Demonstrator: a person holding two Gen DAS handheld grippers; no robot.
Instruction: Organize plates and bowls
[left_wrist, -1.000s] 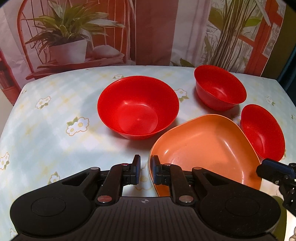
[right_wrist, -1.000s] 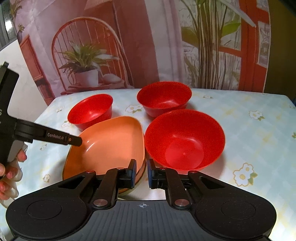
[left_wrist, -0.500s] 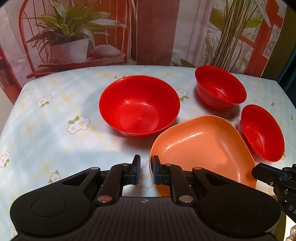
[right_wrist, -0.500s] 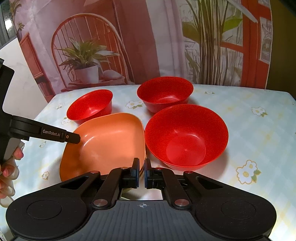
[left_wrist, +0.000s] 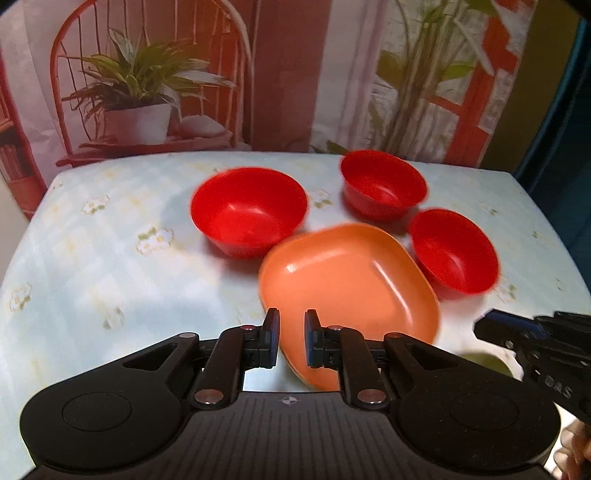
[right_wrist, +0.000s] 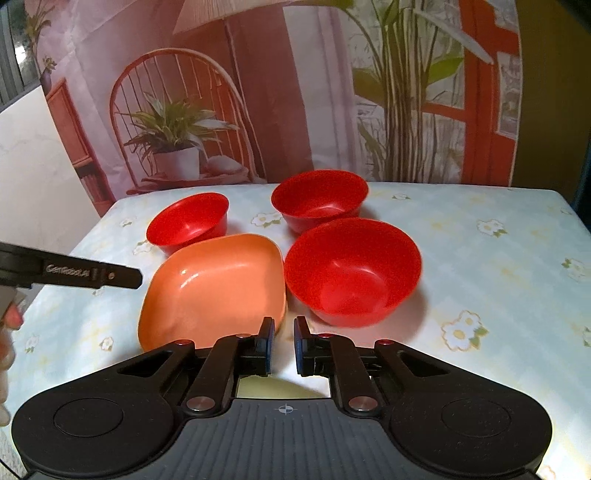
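An orange squarish plate (left_wrist: 351, 280) lies on the table among three red bowls: a large one (left_wrist: 249, 210), a far one (left_wrist: 382, 188) and a small one (left_wrist: 452, 251). My left gripper (left_wrist: 291, 341) is slightly open with the plate's near rim in its gap, not clamped. My right gripper (right_wrist: 281, 343) is slightly open and empty, just off the plate's (right_wrist: 214, 288) corner, before the large bowl (right_wrist: 351, 269). The other bowls (right_wrist: 319, 197) (right_wrist: 188, 221) stand behind. Each gripper shows in the other's view (left_wrist: 535, 347) (right_wrist: 74, 273).
The table (left_wrist: 92, 266) has a pale blue floral cloth; its far edge meets a printed backdrop with a chair and plants (right_wrist: 177, 147). Bare cloth lies at the left in the left wrist view and at the right (right_wrist: 498, 266) in the right wrist view.
Both grippers have pulled back and risen, so the dishes look smaller and farther. The right gripper's jaws, nearly closed half a second ago, have opened a little. The dishes have not moved.
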